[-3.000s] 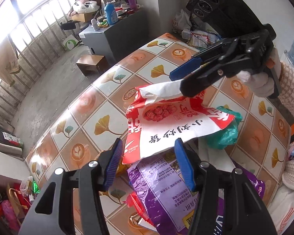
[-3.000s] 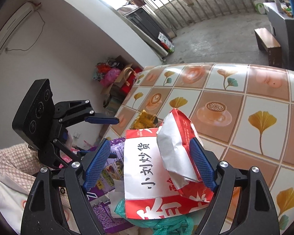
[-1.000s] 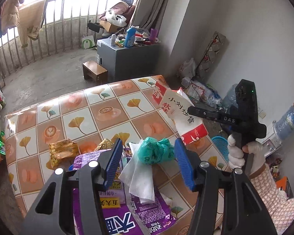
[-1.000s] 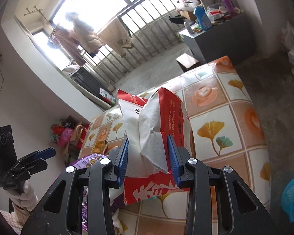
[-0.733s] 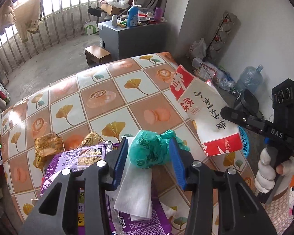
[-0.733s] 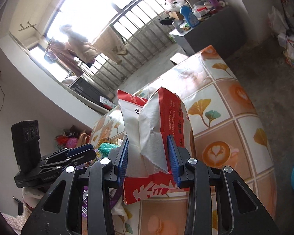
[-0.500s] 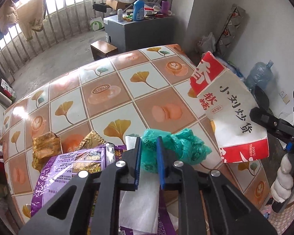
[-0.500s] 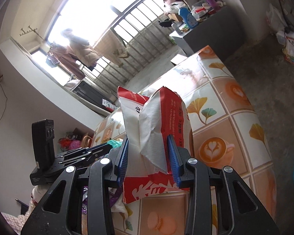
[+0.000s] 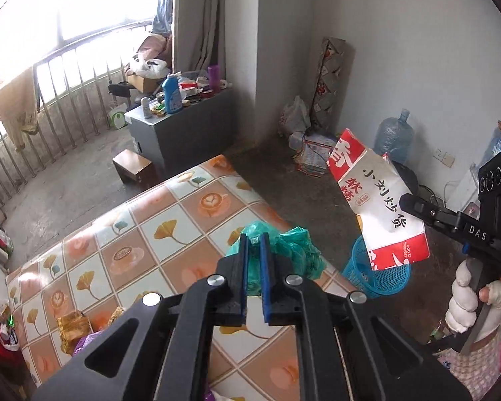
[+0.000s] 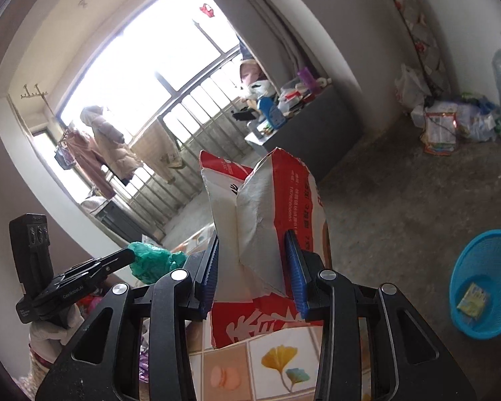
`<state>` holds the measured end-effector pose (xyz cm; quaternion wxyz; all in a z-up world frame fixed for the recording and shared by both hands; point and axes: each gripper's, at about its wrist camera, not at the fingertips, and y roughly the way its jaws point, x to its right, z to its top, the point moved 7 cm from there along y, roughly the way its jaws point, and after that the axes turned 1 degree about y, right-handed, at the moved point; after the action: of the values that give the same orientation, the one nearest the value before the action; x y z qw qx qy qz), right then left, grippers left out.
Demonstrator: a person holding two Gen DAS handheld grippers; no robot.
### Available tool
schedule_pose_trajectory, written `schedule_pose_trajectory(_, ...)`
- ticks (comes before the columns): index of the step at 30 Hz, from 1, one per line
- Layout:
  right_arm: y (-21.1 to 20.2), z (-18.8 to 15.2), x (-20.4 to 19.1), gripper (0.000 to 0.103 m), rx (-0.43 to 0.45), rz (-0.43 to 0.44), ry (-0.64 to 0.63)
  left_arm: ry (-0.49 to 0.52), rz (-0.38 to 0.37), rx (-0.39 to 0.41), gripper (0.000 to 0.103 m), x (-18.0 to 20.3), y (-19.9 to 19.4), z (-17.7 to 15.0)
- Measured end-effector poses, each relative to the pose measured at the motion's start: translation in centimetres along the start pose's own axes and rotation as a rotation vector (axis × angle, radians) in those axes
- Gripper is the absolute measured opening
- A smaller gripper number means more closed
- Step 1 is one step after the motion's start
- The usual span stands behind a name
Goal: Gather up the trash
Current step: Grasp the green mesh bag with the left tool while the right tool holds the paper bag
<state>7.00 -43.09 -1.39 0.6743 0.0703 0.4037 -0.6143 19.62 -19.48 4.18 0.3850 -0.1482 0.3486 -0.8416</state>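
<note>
While part-open on bag (image 10: pixel 277 193), right tool (image 10: pixel 252 239)

The left gripper (image 9: pixel 254 244) pointed steeply down, its jaws just closed to a narrow gap and pinching something. The right gripper (image 10: pixel 254 260), in a white-gloved hand (image 9: pixel 467 304), was clamped partway; its wrist seemed only slightly tilted.

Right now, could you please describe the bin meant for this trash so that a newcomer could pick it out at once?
Start at the tiled table and look past its far right corner to the bare concrete floor. There stands a small round basket, below the red and white bag held in the right gripper. It is the only bright blue mesh container there, open-topped, with a yellow wrapper inside.
</note>
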Motion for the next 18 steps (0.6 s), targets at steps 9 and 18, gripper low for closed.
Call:
schedule_pose_trajectory(9, -7.9, -0.1, 15.3, 0.038, 0.123, -0.327, 0.229, 0.218, -0.261, -0.158, 0.006, 17.8, 11.9, 2.5)
schedule_pose_trajectory(18, -5.1, -3.4, 27.5, 0.041, 0.045, -0.393, 0.468, 0.339, -0.311, -0.381, 0.008, 30.7, 25.6, -1.9)
